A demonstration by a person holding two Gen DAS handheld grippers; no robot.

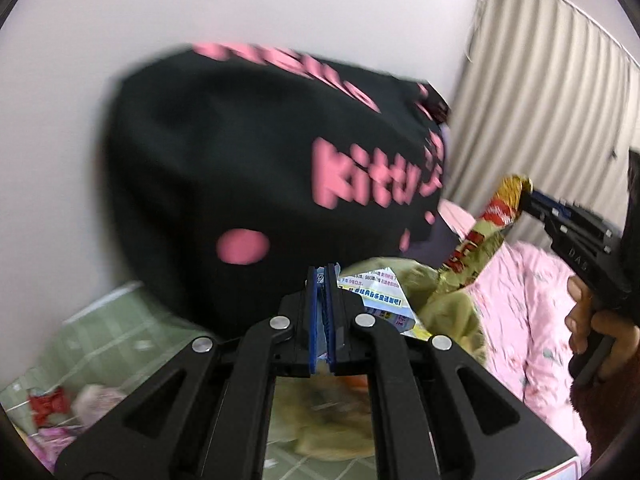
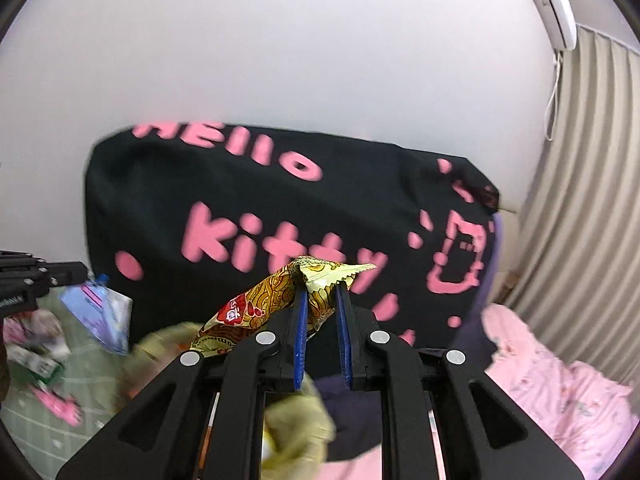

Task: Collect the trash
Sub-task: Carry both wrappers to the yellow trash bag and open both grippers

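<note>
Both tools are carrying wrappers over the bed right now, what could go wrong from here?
The right tool pinches only the crimped end of the gold snack wrapper, so most of it dangles and could slip out. The left tool holds the blue-and-white packet by its edge; it may tear or drop onto the green mat, among other litter.

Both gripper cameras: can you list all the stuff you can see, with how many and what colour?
black cloth: one, black with pink letters, against the white wall
snack wrapper: one, gold and red, pinched in the right gripper
paper packet: one, blue and white, pinched in the left gripper
pink bedding: one, pink, lower right
curtain: one, beige, right side
air conditioner: one, white, high on the wall
left gripper: one, black with blue fingers, shut
right gripper: one, black with blue fingers, shut
hand: one, holding the right gripper
</note>
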